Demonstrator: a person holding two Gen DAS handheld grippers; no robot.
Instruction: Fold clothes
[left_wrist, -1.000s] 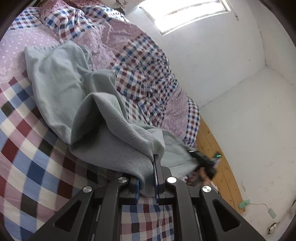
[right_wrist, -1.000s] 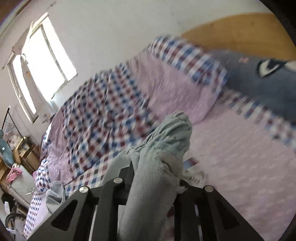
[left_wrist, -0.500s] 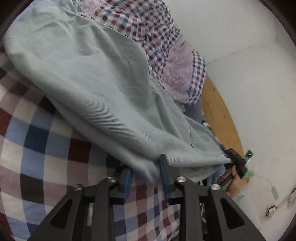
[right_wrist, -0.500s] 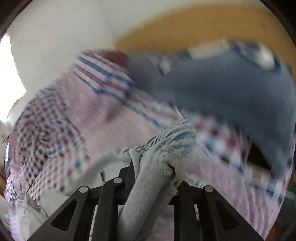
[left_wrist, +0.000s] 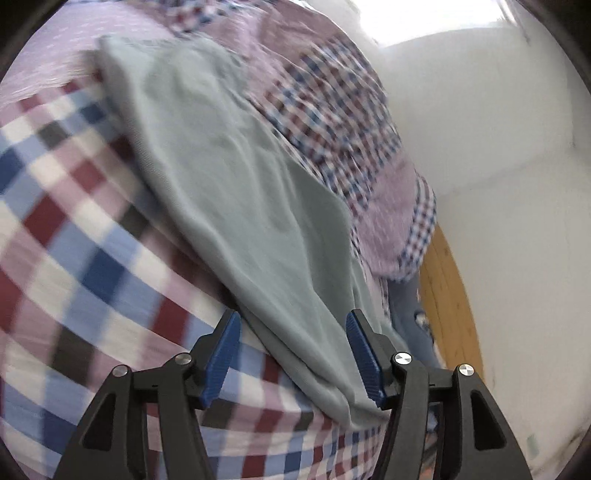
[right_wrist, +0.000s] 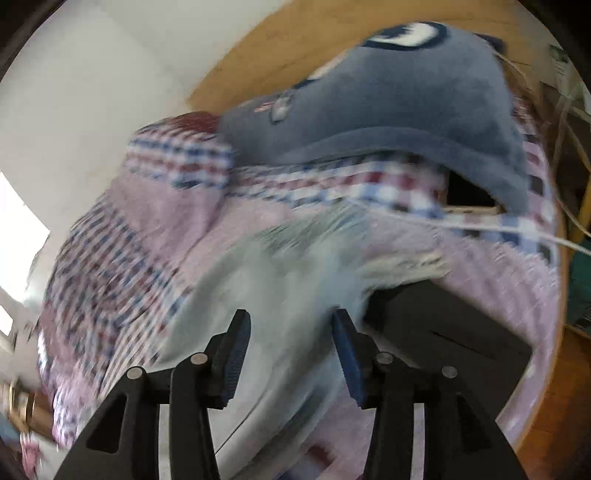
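Left claw (left_wrist: 291, 354): the jaws have just been opening and are being held wide apart; the pale grey-green garment (left_wrist: 236, 177) is lying between the blue pads (left_wrist: 364, 360) but is not being gripped. Right claw (right_wrist: 290, 350): its jaws have likewise just been opening, with a blurred ribbed end of the same garment (right_wrist: 295, 273) lying loose between and ahead of them. Ahead of each claw, the garment is being left spread along the checked bedcover (left_wrist: 74, 229). Beyond the right claw, a dark blue plush item (right_wrist: 388, 110) is resting near the wooden headboard (right_wrist: 266, 48). Progress, as judged: the garment is being laid flat; no fold is yet being shown, so the folding itself is still remaining.
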